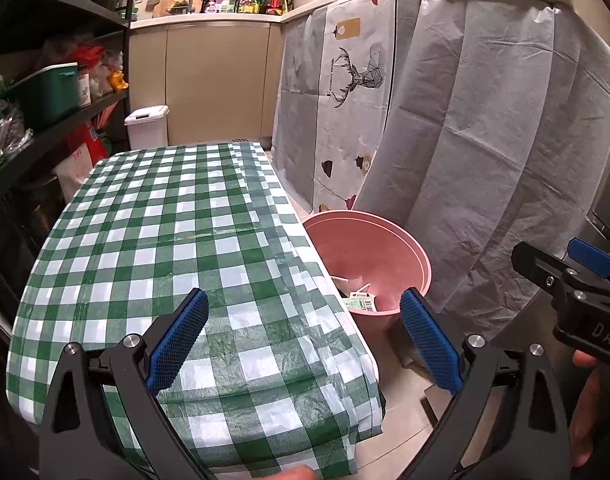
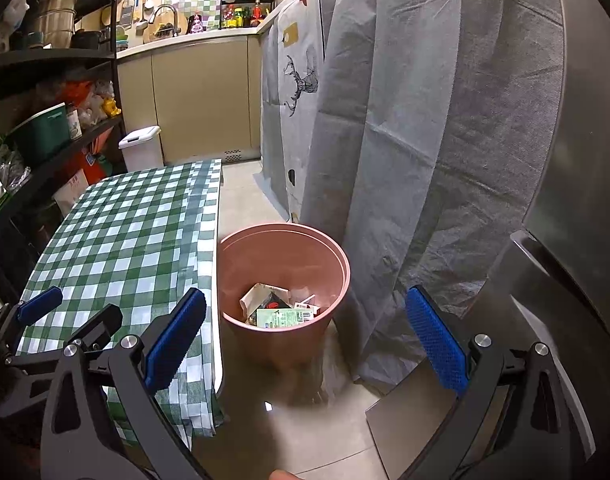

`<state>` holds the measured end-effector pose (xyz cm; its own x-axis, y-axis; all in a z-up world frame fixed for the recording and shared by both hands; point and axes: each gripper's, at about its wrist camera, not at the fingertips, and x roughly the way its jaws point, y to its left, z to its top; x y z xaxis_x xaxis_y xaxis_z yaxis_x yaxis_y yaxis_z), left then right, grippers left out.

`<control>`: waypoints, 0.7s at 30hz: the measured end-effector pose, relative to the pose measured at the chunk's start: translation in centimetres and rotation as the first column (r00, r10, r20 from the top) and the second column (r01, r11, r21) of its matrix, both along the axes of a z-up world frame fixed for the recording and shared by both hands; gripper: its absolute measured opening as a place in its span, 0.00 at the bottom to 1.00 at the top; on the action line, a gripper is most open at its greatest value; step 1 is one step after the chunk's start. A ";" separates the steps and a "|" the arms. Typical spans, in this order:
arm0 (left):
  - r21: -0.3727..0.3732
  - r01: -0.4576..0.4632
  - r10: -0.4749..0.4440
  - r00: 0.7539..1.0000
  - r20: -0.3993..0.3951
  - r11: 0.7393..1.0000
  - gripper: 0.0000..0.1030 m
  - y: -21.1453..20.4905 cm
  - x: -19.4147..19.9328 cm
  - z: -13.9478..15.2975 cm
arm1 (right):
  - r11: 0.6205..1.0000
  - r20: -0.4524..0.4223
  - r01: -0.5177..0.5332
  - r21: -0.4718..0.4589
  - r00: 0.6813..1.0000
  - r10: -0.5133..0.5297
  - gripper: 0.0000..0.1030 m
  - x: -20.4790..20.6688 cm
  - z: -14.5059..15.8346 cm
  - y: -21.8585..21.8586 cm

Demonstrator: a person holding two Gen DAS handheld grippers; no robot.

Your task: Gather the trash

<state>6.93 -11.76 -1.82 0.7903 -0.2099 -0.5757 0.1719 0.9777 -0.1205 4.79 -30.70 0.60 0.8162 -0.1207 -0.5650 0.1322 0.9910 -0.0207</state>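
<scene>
A pink waste bin (image 2: 285, 280) stands on the floor just right of the table, and its rim shows too in the left wrist view, bin (image 1: 385, 248). Paper wrappers and scraps (image 2: 283, 308) lie at its bottom. My left gripper (image 1: 305, 336) hangs open above the near right part of the green checked tablecloth (image 1: 165, 240), nothing between its blue pads. My right gripper (image 2: 305, 336) is open too, held above the floor in front of the bin, empty. The left gripper (image 2: 41, 304) shows at the left edge of the right wrist view.
Grey cloth covers (image 2: 405, 140) drape over the counter close behind and right of the bin. Black shelves (image 1: 45, 120) packed with goods run along the table's left. A white lidded bin (image 2: 141, 146) stands on the floor beyond the table. A steel appliance (image 2: 577, 160) rises at far right.
</scene>
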 end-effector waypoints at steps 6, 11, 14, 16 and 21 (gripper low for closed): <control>-0.002 -0.003 0.003 1.000 0.001 1.000 0.91 0.1 0.0 0.1 | 1.000 0.000 0.002 0.003 1.000 -0.002 0.95 0.0 -0.1 0.0; 0.009 -0.010 0.010 1.000 0.004 1.000 0.91 0.1 -0.1 -0.1 | 1.000 -0.002 0.004 0.004 1.000 -0.004 0.95 0.0 -0.1 0.0; -0.003 -0.003 0.003 1.000 0.000 1.000 0.90 0.1 0.0 -0.3 | 1.000 -0.002 0.002 0.002 1.000 -0.002 0.95 0.0 -0.1 0.0; 0.000 -0.014 0.014 1.000 -0.006 1.000 0.91 0.2 0.1 -0.3 | 1.000 -0.002 0.002 -0.001 1.000 -0.002 0.95 0.0 -0.2 0.0; 0.021 -0.009 0.009 1.000 -0.018 1.000 0.91 0.0 0.2 -0.5 | 1.000 -0.002 0.005 0.008 1.000 -0.005 0.95 0.1 -0.3 -0.1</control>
<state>7.11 -11.74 -2.29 0.7815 -0.1906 -0.5941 0.1611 0.9816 -0.1030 4.89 -30.82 0.33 0.8147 -0.1196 -0.5674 0.1367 0.9905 -0.0125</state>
